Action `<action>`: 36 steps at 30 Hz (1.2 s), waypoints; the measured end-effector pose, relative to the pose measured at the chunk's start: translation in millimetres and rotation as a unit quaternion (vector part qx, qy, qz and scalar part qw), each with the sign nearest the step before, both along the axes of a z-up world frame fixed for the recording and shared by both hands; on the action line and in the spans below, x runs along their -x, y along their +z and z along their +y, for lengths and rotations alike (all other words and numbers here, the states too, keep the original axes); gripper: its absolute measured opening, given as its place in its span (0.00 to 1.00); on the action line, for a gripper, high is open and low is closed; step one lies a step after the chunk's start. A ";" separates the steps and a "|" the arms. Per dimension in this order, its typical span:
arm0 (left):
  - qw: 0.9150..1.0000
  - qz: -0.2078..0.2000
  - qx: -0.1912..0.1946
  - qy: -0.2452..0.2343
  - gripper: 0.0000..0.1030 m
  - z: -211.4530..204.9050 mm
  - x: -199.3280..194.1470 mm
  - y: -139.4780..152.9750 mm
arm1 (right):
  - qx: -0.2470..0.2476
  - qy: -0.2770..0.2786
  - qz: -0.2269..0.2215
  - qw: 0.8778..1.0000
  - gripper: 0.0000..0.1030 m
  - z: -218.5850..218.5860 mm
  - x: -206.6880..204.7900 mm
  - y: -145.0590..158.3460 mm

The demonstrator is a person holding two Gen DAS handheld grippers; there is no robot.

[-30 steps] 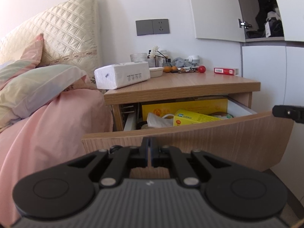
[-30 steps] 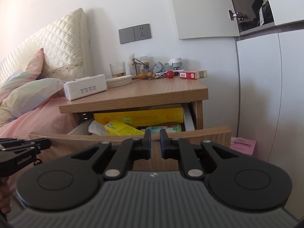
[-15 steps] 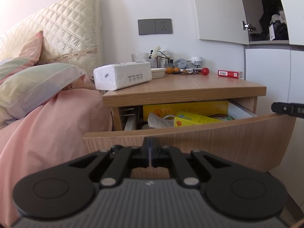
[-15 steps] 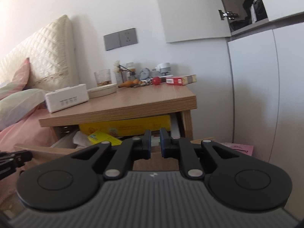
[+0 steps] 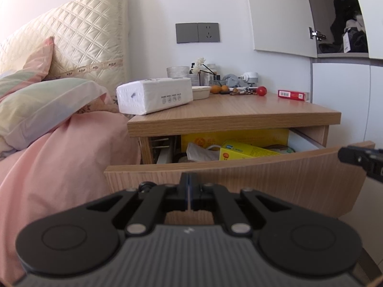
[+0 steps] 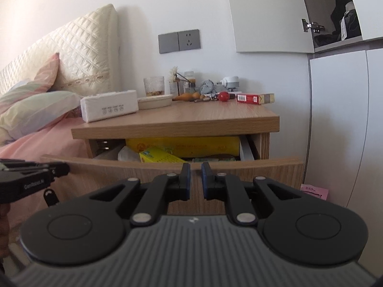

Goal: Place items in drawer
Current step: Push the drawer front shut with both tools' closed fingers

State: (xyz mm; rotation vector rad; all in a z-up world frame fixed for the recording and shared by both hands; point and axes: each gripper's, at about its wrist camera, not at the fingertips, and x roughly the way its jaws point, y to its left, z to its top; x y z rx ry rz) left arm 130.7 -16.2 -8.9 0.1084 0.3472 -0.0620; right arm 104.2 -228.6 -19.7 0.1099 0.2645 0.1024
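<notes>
I see a wooden nightstand [image 6: 215, 117] beside the bed [image 5: 59, 148]. On top, a white tissue pack [image 6: 109, 108] lies at the left, a shallow bowl [image 6: 155, 101] behind it, a red ball [image 6: 224, 96] and a red box [image 6: 255, 98] far right.

Bright, even daylight in both views, soft and a little cool on the white wall [image 5: 148, 4]. No lamp seen; source cannot be told. Only gentle shadows: a dark band under the table [image 5: 234, 117] top, falling into the open drawer [image 5: 239, 169], and a faint grey shade on the wall beside the headboard [image 6: 79, 55]. Deep shade inside the open cabinet [image 6: 340, 19], contents hard to read there. Mild shine on the table top in the right view. Strong fisheye bending: straight edges curved, black corners at the frame. Mostly sharp; small things at the back of the table slightly soft.
</notes>
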 end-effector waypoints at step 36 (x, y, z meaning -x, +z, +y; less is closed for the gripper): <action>1.000 -0.012 -0.023 -0.010 0.04 -12.8 -92.2 -17.2 | 0.009 -0.031 0.000 0.999 0.10 -9.0 -90.3 -34.6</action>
